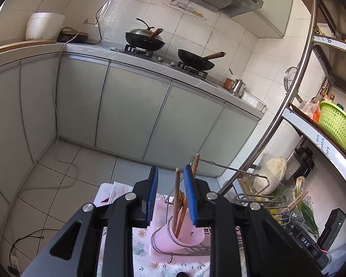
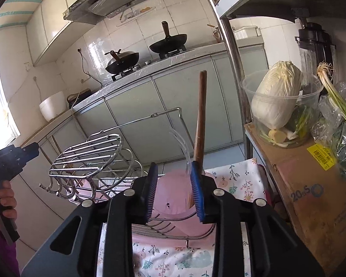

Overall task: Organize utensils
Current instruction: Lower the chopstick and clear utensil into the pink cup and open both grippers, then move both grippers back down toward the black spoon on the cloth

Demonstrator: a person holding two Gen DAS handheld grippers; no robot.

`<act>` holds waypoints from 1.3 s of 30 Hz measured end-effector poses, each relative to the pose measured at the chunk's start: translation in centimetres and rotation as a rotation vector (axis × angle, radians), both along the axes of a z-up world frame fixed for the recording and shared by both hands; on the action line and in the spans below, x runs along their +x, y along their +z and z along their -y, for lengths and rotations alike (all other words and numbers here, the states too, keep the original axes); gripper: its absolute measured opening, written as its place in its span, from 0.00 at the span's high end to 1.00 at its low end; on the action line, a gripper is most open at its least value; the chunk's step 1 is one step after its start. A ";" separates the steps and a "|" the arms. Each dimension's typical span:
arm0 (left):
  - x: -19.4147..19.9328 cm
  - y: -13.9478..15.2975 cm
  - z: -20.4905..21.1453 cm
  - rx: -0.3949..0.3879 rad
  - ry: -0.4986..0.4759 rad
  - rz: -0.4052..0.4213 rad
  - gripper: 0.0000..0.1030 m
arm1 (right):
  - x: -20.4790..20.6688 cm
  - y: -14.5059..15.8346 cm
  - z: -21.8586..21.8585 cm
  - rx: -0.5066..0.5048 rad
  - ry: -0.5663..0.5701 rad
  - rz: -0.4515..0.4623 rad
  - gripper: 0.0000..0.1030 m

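Fingers [image 1: 153,198] parted, left gripper [image 1: 170,196] above chopsticks [image 1: 178,198]

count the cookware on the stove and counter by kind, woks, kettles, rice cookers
woks: 2 (lidded wok, open wok)
metal kettle: 1
white rice cooker: 1
total: 4

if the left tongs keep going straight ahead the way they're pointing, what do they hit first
Probably the chopsticks standing in the pink holder: they rise right in the gap of the open left tongs. Depth is hard to judge, so the rack wire behind may come next.
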State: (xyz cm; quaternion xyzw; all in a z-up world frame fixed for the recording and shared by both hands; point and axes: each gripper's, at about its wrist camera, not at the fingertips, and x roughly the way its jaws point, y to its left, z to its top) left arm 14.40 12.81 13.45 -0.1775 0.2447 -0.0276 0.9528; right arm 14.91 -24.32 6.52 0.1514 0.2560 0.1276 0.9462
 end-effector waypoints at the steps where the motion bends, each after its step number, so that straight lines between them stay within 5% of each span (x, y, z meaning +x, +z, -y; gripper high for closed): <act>1: -0.2 0.1 -0.1 0.003 0.002 0.001 0.79 | -0.3 0.1 0.0 -0.013 -0.013 0.009 0.71; 10: -2.5 0.3 -0.5 0.006 0.008 0.007 0.79 | -2.9 2.6 2.3 -0.013 -0.090 0.091 0.71; 18: -6.0 -1.3 -0.3 -0.014 -0.021 -0.029 0.79 | -6.2 1.8 3.1 0.022 -0.102 0.071 0.71; 28: -10.3 -7.2 3.4 -0.028 -0.118 -0.187 0.79 | -10.6 -2.8 0.4 0.093 0.004 -0.070 0.71; 39: -9.8 -15.7 7.2 -0.125 -0.243 -0.409 0.79 | -11.8 -8.8 -3.2 0.114 0.160 -0.273 0.71</act>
